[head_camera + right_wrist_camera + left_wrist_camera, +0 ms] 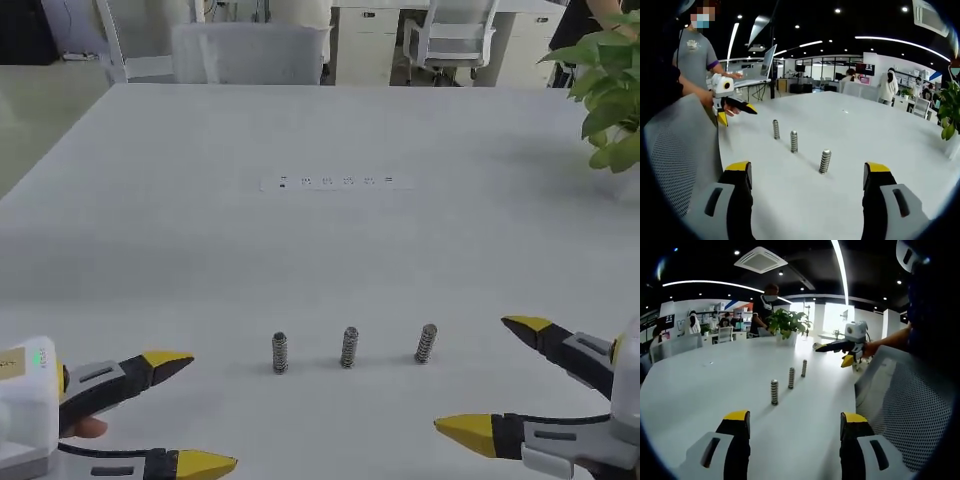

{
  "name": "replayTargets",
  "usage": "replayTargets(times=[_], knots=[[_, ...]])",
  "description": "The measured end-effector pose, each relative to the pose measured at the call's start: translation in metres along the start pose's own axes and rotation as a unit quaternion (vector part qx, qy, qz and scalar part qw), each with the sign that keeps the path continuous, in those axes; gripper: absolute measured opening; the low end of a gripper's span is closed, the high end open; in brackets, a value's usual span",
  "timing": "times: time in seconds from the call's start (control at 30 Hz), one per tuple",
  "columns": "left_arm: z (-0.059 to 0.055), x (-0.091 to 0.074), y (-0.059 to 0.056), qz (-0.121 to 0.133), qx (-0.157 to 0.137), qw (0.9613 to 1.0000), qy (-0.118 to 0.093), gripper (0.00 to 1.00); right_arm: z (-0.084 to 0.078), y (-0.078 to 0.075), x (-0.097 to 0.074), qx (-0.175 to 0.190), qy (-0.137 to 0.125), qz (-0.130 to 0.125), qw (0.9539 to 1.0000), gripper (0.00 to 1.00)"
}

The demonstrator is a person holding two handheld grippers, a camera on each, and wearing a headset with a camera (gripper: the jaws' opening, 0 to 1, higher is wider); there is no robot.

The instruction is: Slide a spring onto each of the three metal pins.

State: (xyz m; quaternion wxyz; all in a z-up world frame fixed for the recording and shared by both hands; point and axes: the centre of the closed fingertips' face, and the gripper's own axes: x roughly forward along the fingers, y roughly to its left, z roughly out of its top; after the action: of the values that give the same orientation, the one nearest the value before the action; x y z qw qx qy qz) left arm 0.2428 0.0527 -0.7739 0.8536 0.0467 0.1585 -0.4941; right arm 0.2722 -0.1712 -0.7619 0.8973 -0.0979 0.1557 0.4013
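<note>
Three metal pins stand upright in a row on the white table (320,250), each with a spring coiled around it: the left pin (279,353), the middle pin (349,347) and the right pin (427,343). My left gripper (185,410) is open at the table's near left corner, apart from the left pin (774,391). At the near right my right gripper (497,378) is open too, with nothing between its fingers, a little to the right of the right pin (825,161). Each gripper appears in the other's view: the right gripper (837,352) and the left gripper (735,111).
A flush socket strip (335,181) lies in the table's middle. A potted plant (608,90) stands at the far right edge. Chairs (250,50) line the far side. A mesh chair back (680,145) is close behind me. Other people (886,86) stand in the office.
</note>
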Motion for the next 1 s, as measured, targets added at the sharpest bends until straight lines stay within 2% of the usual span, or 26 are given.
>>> replayTargets(times=[0.73, 1.0], knots=[[-0.0028, -0.0053, 0.0010, 0.018, -0.012, 0.9998, 0.001, 0.88, -0.0010, -0.0006, 0.0008, -0.002, 0.004, -0.001, 1.0000, 0.96], [-0.0026, -0.0037, 0.0004, 0.017, -0.017, 0.9997, -0.002, 0.92, -0.0021, 0.0002, 0.0008, 0.005, 0.003, -0.003, 1.0000, 0.98]])
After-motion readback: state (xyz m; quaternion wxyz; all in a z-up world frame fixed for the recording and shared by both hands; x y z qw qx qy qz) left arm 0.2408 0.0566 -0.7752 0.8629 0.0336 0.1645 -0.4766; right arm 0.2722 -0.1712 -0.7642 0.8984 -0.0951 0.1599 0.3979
